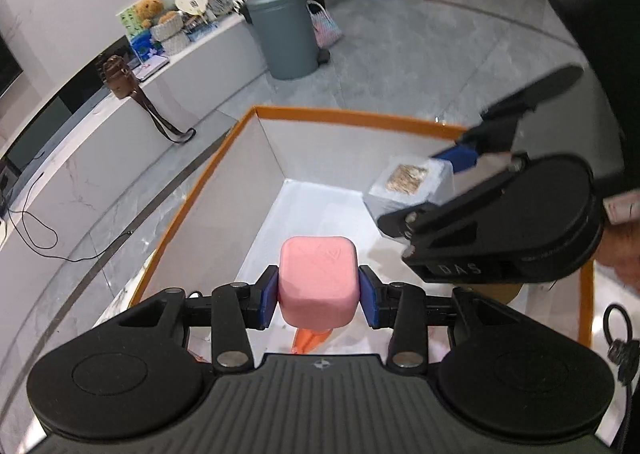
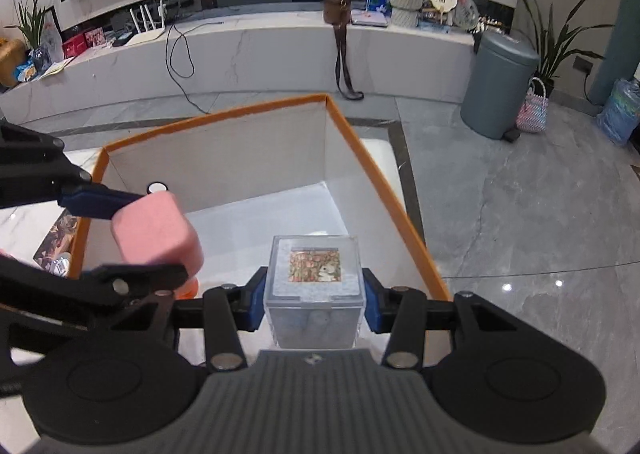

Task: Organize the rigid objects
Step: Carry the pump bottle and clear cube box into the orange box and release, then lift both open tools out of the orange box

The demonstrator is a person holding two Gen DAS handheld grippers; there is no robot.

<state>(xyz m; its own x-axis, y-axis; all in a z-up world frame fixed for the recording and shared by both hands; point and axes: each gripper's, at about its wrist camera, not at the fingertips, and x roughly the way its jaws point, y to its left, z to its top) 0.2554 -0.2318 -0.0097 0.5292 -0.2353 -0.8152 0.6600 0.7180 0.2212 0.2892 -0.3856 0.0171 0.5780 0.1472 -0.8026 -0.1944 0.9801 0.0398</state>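
My left gripper (image 1: 318, 296) is shut on a pink rounded block (image 1: 317, 280) and holds it over the open white box with an orange rim (image 1: 344, 116). My right gripper (image 2: 314, 304) is shut on a clear cube case (image 2: 314, 286) with a small picture on its top, also over the box (image 2: 216, 116). In the left wrist view the clear cube (image 1: 412, 184) hangs at the right in the right gripper. In the right wrist view the pink block (image 2: 156, 228) is at the left, close beside it. An orange object (image 1: 310, 340) lies on the box floor under the pink block.
A grey lidded bin (image 2: 498, 84) stands on the tiled floor to the right. A low white marble ledge (image 2: 256, 50) with toys, a brown bag (image 2: 337, 4) and cables runs behind the box. A woven basket (image 2: 532, 110) and plants stand by the bin.
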